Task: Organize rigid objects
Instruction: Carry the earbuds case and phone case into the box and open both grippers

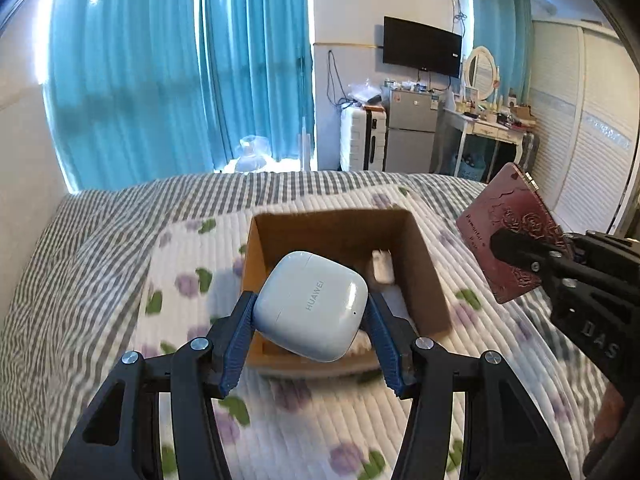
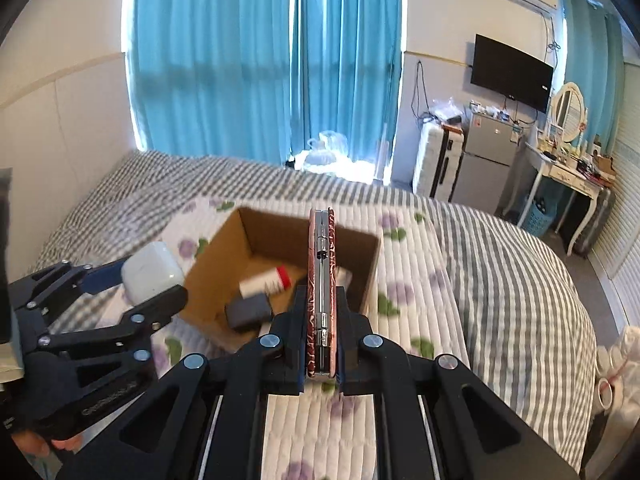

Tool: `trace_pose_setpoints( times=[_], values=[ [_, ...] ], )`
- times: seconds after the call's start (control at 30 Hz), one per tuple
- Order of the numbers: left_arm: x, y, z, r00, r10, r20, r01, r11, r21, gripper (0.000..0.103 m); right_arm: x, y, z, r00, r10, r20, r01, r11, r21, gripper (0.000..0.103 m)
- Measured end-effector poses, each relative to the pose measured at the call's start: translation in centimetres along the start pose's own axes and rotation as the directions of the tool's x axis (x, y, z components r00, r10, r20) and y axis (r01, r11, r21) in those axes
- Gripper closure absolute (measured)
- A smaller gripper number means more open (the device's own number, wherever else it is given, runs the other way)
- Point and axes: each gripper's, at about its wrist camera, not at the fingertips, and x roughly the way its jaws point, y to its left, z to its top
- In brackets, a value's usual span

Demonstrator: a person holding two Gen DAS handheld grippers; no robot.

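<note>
My left gripper (image 1: 311, 307) is shut on a white Huawei earbud case (image 1: 312, 304) and holds it above the near edge of an open cardboard box (image 1: 424, 272) on the bed. My right gripper (image 2: 320, 300) is shut on a thin dark-red embossed case (image 2: 321, 280), held on edge just in front of the box (image 2: 216, 264). That red case (image 1: 510, 236) shows to the right of the box in the left wrist view. In the right wrist view the earbud case (image 2: 152, 272) sits left of the box. Inside the box lie a white tube with a red band (image 2: 266, 280) and a dark block (image 2: 248, 310).
The box rests on a floral quilted pad (image 1: 320, 420) over a grey striped bedspread (image 2: 500, 280). Beyond the bed are blue curtains (image 1: 180, 72), a suitcase (image 1: 362, 136), a small fridge (image 1: 412, 128) and a dressing table (image 2: 568, 176).
</note>
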Motion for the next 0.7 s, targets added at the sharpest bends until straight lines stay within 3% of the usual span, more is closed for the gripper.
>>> trace_pose_setpoints(
  times=[0.17,0.33,0.57,0.67,0.7],
  values=[
    [5.7,-0.4,1.2,0.998,-0.015,-0.066,0.015,1.0,-0.005,0.047,4.2,-0.8,1.9,1.0,0.016,-0.008,-0.016,1.0,-0.005,0.094],
    [11.6,-1.8,-0.7,0.987,-0.028,-0.161,0.029,1.0,0.004,0.047,9.5,-2.0,1.8,0.999,0.012,-0.05,-0.012,1.0,-0.007,0.094],
    [14.4,-3.5,-2.9,0.974,-0.055,-0.219,0.063,0.997,0.033,0.047,14.3,-3.7,-0.1,0.993,0.018,-0.114,-0.019,1.0,-0.012,0.094],
    [14.7,-3.5,-3.4,0.972,-0.047,-0.229,0.056,0.998,0.033,0.037,14.4,-4.1,-0.7,0.992,0.022,-0.125,-0.023,1.0,-0.004,0.094],
    [14.6,-3.3,-3.4,0.972,-0.03,-0.231,0.038,0.999,0.028,0.025,14.3,-4.1,-0.8,0.992,0.021,-0.126,-0.021,1.0,-0.005,0.094]
  ],
)
